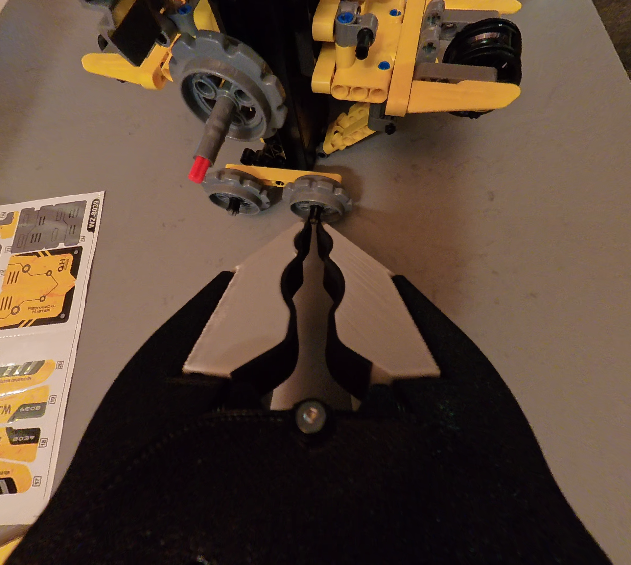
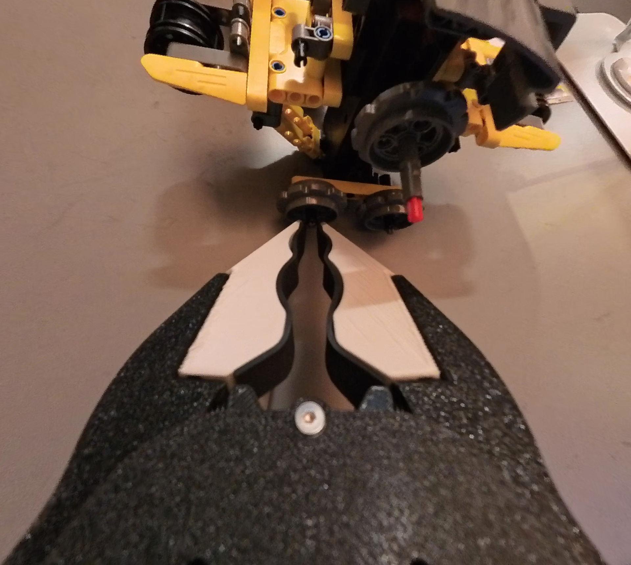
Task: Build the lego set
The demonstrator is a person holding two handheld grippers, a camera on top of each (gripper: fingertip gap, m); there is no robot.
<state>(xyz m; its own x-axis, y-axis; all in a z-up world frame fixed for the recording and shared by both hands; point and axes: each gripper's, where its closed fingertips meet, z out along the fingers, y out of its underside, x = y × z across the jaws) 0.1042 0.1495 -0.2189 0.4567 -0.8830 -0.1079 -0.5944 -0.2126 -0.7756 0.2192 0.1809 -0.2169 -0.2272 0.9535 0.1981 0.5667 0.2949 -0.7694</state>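
All legible print sits on one item: a white paper sticker sheet (image 1: 44, 309) lying flat on the grey table (image 1: 478, 275), far left in the left wrist view. It carries yellow, black and grey decals w/ short brand-style wording, a model code in a black lozenge at the top right corner, and small boxed ref. nos. beside each decal (partly cut off by the frame edge). Right wrist view: nothing legible.

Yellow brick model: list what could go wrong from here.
1. Each hand-held gripper, left and right, pinches only a thin black axle tip at a small grey wheel; it could slip.
2. The yellow brick model looks tilted and may tip.
3. The long axle's red cap could snag.
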